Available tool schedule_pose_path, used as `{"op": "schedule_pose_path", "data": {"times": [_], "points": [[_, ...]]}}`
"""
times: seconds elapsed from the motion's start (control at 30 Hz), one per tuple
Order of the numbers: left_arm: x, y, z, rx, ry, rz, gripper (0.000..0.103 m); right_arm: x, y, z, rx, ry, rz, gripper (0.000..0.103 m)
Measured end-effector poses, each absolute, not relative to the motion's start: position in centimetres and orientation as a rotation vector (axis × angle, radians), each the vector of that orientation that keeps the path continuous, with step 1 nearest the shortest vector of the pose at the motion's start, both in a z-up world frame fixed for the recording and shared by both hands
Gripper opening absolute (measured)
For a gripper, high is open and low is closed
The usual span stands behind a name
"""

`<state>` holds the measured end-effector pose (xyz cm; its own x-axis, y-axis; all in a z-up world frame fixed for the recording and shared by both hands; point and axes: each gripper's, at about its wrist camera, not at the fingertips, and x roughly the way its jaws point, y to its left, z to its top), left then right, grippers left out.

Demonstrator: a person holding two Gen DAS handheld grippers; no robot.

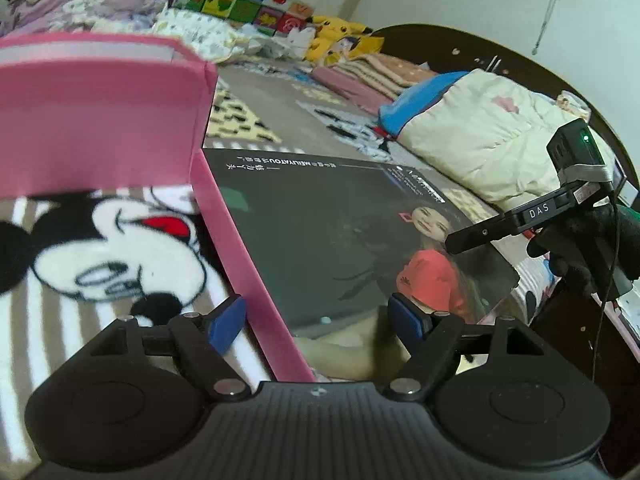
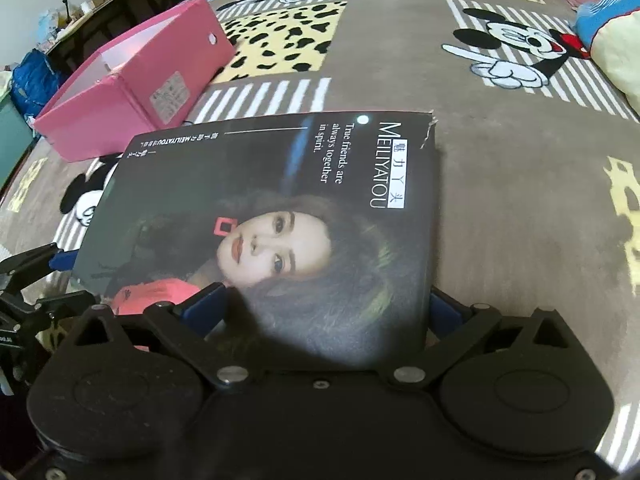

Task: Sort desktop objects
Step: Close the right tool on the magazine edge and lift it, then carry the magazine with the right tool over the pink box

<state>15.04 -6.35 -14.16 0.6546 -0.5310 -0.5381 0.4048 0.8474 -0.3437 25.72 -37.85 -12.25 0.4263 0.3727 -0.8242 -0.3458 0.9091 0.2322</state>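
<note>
A flat box with a dark printed lid [image 2: 304,200] and pink sides [image 1: 244,264] lies on the cartoon-mouse blanket [image 2: 500,220]. My left gripper [image 1: 316,322] is open and straddles the box's near corner. Its left pad [image 1: 226,324] stands clear of the pink side and its right pad [image 1: 408,318] is over the lid. My right gripper [image 2: 324,306] is open at the box's other end, with one finger over the lid and the other just past the right edge. One of its fingers [image 1: 480,234] also shows in the left wrist view. An open pink box [image 2: 132,76] sits beyond the dark box, and looms at the upper left [image 1: 100,120] in the left wrist view.
A cream quilt [image 1: 480,132] with a blue edge lies to the right of the box. Folded blankets [image 1: 372,72], yellow plush toys [image 1: 340,36] and picture blocks [image 1: 224,0] line the far side. A dark wooden headboard [image 1: 440,36] curves behind the quilt.
</note>
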Motion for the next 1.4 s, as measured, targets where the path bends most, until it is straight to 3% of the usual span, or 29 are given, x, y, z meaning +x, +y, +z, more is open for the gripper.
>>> {"op": "schedule_pose_path", "data": {"times": [0.77,1.4], "points": [[13.1,3.1,-4.1,-0.262,0.430,-0.355,0.079,23.8,-29.2,-2.1,0.071,0.796,0.577,0.103],[19.2,11.8,-2.6,-0.279,0.410,-0.261,0.079,30.2,-20.5,1.6,0.117,0.685,0.617,0.103]]}}
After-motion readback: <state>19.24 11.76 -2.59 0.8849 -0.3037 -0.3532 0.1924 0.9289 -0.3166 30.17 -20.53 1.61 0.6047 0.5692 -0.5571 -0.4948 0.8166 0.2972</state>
